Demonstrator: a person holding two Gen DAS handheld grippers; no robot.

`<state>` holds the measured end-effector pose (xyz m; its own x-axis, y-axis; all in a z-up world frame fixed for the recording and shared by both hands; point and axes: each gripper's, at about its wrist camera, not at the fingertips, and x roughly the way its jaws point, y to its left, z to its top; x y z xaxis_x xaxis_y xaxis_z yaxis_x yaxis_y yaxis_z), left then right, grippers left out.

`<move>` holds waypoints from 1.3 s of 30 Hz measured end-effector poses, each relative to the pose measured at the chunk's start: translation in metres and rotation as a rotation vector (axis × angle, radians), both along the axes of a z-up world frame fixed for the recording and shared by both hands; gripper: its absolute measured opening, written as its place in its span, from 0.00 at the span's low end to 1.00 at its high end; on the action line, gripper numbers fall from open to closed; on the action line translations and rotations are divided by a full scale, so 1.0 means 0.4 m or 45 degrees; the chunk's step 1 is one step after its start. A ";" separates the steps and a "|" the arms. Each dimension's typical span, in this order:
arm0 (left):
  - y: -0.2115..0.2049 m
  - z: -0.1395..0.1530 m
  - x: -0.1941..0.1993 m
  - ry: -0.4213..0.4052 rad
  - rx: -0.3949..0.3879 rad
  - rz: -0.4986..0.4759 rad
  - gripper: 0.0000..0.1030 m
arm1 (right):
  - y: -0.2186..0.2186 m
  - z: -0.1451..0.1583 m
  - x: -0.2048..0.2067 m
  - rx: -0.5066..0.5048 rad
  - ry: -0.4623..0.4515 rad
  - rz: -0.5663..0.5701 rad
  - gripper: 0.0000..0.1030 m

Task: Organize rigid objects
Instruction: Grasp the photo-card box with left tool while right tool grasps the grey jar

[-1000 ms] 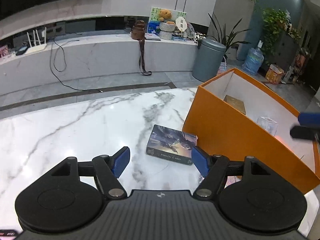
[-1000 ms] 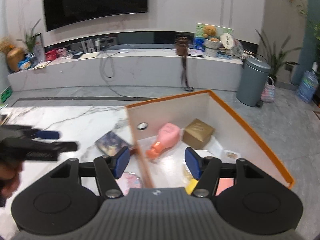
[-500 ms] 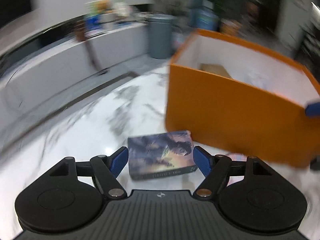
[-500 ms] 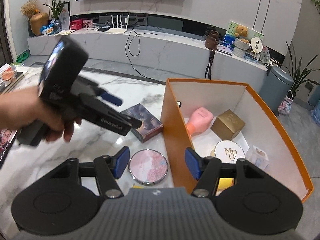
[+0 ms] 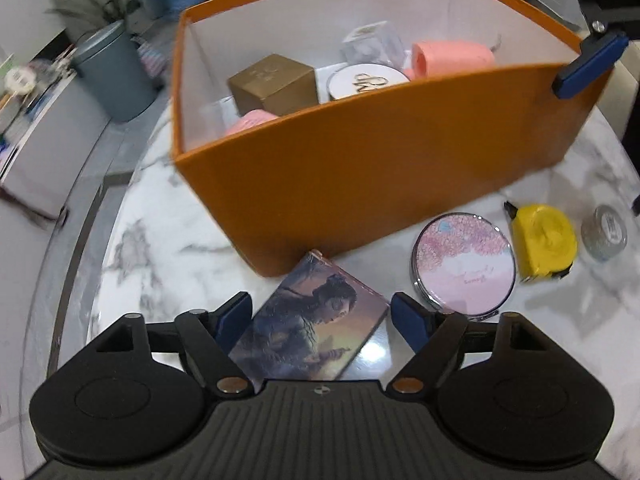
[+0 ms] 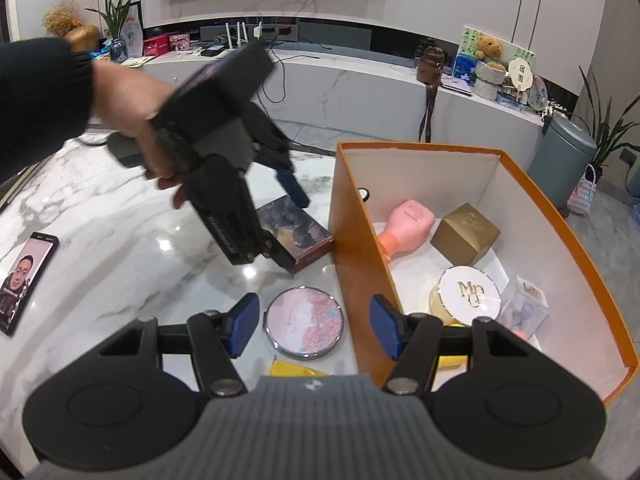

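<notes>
A flat picture box (image 5: 316,320) lies on the marble table beside the orange box (image 5: 360,176); it also shows in the right wrist view (image 6: 296,232). My left gripper (image 5: 322,322) is open, its blue pads on either side of the picture box, not closed on it. My right gripper (image 6: 314,324) is open and empty above a round pink compact mirror (image 6: 305,322), which also shows in the left wrist view (image 5: 464,266). The orange box (image 6: 360,264) holds a pink bottle (image 6: 404,224), a gold cube (image 6: 466,234) and a white round compact (image 6: 470,292).
A yellow tape measure (image 5: 546,242) and a small silver tin (image 5: 604,232) lie right of the mirror. A phone (image 6: 22,280) lies at the table's left edge. A grey bin (image 6: 568,152) stands on the floor beyond.
My left gripper has swung round and come down over the picture box, which now sits between its open pads. My right gripper has drawn back over the pink mirror.
</notes>
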<state>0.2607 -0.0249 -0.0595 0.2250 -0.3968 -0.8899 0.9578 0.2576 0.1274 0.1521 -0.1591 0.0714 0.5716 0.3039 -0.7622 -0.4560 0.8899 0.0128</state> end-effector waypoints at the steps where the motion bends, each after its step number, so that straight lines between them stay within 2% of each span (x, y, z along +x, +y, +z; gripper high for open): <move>1: -0.005 -0.003 0.005 0.007 0.013 -0.015 0.92 | 0.001 -0.001 -0.002 0.000 0.008 0.008 0.59; 6: -0.011 -0.030 0.005 -0.018 0.087 -0.048 0.98 | 0.010 -0.030 -0.016 -0.067 0.144 0.091 0.60; 11: 0.011 -0.034 0.015 0.042 0.066 0.085 0.97 | 0.039 -0.081 -0.065 -0.187 0.234 0.243 0.60; 15: 0.033 -0.028 -0.020 0.015 0.046 0.202 0.86 | 0.036 -0.113 -0.088 -0.259 0.244 0.278 0.60; 19: 0.061 -0.017 -0.069 0.008 0.039 0.352 0.74 | 0.003 -0.121 -0.085 -0.242 0.275 0.279 0.60; 23: 0.104 -0.015 -0.133 0.004 -0.004 0.486 0.71 | 0.007 -0.137 -0.103 -0.250 0.298 0.317 0.60; 27: 0.133 -0.012 -0.182 0.059 -0.069 0.615 0.67 | 0.014 -0.160 -0.110 -0.286 0.316 0.335 0.60; 30: 0.136 -0.012 -0.207 0.100 -0.084 0.671 0.66 | 0.018 -0.175 -0.100 -0.285 0.333 0.325 0.53; 34: 0.142 -0.010 -0.248 0.115 -0.066 0.680 0.65 | 0.019 -0.189 -0.093 -0.287 0.360 0.327 0.43; 39: 0.145 -0.019 -0.282 0.124 -0.075 0.705 0.65 | 0.023 -0.192 -0.089 -0.281 0.373 0.332 0.41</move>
